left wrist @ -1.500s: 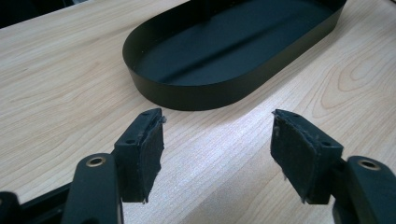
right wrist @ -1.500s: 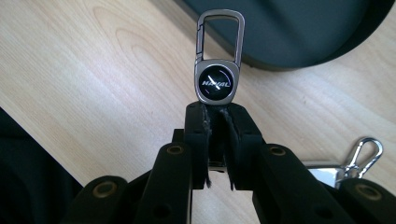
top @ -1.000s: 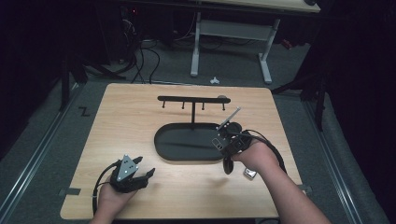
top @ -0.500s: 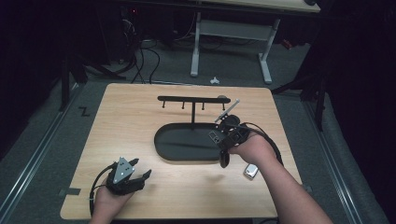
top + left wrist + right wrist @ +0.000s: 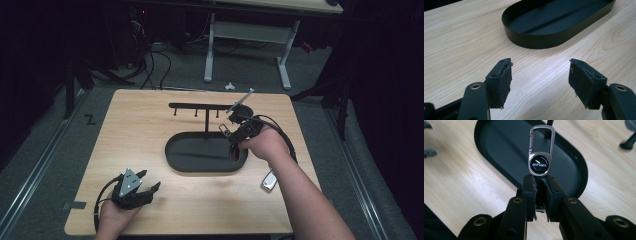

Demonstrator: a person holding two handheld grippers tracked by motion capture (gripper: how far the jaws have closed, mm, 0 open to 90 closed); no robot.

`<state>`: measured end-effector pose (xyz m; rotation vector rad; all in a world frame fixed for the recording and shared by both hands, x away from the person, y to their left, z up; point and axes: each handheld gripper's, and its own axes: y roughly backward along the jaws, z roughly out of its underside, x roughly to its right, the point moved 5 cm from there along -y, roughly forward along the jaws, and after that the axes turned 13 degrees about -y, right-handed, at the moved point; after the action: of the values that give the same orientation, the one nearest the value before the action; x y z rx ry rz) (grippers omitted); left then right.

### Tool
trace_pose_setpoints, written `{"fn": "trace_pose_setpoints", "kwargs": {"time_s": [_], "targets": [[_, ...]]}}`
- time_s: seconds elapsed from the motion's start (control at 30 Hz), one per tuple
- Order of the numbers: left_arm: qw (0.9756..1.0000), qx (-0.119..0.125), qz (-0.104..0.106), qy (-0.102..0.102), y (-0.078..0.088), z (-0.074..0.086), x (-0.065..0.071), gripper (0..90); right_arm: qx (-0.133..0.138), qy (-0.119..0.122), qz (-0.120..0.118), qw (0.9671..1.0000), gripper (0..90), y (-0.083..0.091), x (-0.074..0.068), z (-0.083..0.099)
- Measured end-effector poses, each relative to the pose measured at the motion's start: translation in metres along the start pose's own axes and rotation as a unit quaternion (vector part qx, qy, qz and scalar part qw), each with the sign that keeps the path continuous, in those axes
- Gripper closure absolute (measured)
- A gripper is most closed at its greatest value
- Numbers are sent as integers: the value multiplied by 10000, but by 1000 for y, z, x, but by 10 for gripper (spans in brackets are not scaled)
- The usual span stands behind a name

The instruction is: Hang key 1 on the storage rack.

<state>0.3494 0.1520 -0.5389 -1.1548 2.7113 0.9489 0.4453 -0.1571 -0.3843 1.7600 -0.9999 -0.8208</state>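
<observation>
You are clamping the right claw [image 5: 539, 182] on a silver keychain [image 5: 540, 157], gripping its lower edge so that the carabiner clip is pointing away from the jaws. You are holding the keychain above the black oval tray [image 5: 190, 159], over its right end and just beside the tray's upright hook rack [image 5: 200, 106]. A silver key fob [image 5: 269, 181] is lying on the bench [image 5: 150, 130] to the right of the tray. You are resting the left claw [image 5: 540, 75] on the bench, well apart from the tray at its near left, jaws standing apart on nothing.
</observation>
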Motion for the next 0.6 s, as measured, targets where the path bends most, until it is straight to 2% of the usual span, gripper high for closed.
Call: {"fn": "trace_pose_setpoints", "kwargs": {"time_s": [0.1, 0.23, 0.43, 0.5, 0.53, 0.6], "targets": [[10000, -23, 26, -9, -2, 1, 1, 355, 75, -60, -25, 10000, 806, 1, -3, -8], [10000, -14, 41, -7, -1, 1, 1, 356, 169, -13, -32, 9999, 806, 0, -4, -18], [10000, -24, 60, 17, -1, 2, 1, 356, 239, -164, 14, 9996, 806, -4, -4, -32], [10000, -24, 63, 15, -1, 2, 1, 356, 231, -232, 97, 9994, 806, -6, -3, -36], [10000, -20, 63, 7, -1, 2, 1, 355, 244, -166, 148, 9995, 805, -7, -1, -38], [10000, -31, 82, 0, -2, 2, 1, 356, 251, -209, 160, 9993, 805, -9, 1, -39]]}}
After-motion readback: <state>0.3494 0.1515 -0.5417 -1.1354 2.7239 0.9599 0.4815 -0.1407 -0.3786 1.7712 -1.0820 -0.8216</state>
